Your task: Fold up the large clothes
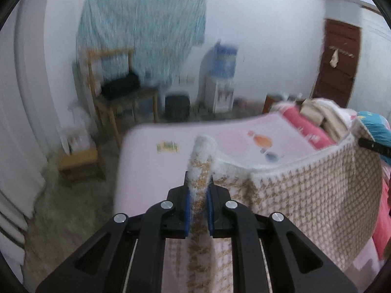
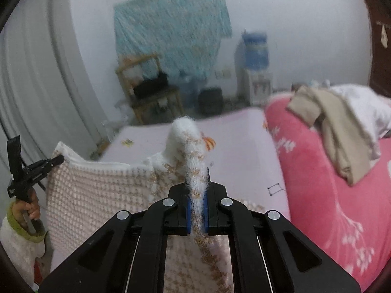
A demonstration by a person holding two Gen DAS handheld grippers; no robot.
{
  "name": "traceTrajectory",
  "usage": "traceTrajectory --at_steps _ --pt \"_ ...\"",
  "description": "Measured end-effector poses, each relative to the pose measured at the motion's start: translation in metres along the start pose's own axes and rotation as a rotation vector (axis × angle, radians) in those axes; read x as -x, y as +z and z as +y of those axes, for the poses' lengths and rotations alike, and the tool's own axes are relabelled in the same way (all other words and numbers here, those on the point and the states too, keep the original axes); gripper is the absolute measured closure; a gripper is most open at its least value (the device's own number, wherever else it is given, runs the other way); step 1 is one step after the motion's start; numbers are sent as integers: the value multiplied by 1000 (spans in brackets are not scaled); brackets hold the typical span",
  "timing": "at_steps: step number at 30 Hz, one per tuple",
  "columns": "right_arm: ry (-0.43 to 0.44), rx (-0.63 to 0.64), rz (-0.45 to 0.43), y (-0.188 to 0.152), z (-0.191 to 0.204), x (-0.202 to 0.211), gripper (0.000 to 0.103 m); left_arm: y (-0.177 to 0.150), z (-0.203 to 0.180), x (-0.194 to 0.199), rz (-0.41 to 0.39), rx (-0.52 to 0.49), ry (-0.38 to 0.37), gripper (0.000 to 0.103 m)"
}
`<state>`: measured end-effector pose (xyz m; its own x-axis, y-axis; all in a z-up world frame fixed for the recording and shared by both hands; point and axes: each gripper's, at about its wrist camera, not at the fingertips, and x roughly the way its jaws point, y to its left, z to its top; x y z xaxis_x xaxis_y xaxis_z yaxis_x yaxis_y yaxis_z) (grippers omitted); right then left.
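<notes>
A white knitted garment with a tan houndstooth pattern (image 1: 315, 185) is held up over the pale pink bed sheet (image 1: 151, 168). My left gripper (image 1: 198, 188) is shut on one fuzzy edge of it. My right gripper (image 2: 197, 190) is shut on another edge of the same garment (image 2: 97, 190). The cloth hangs stretched between the two grippers. The right gripper's tip shows in the left wrist view (image 1: 374, 146), and the left gripper with the hand holding it shows in the right wrist view (image 2: 31, 173).
A pink floral blanket (image 2: 330, 190) with beige clothes (image 2: 342, 131) and white clothes lies on the bed's right side. Beyond the bed stand a wooden chair (image 1: 114, 92), a water dispenser (image 1: 222, 80), a small stool (image 1: 78, 163) and a brown door (image 1: 337, 63).
</notes>
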<state>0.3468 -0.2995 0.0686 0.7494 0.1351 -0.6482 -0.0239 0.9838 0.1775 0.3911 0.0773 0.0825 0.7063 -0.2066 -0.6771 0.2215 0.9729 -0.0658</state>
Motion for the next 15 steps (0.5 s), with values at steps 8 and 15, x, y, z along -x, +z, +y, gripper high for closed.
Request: traceTrajectory --at_steps 8,15 --pt "-42 -103 237 -28 -48 -102 61 -32 52 -101 272 263 -62 80" --pt "-12 -377 174 -25 -119 -73 44 -27 77 -85 238 341 -75 68"
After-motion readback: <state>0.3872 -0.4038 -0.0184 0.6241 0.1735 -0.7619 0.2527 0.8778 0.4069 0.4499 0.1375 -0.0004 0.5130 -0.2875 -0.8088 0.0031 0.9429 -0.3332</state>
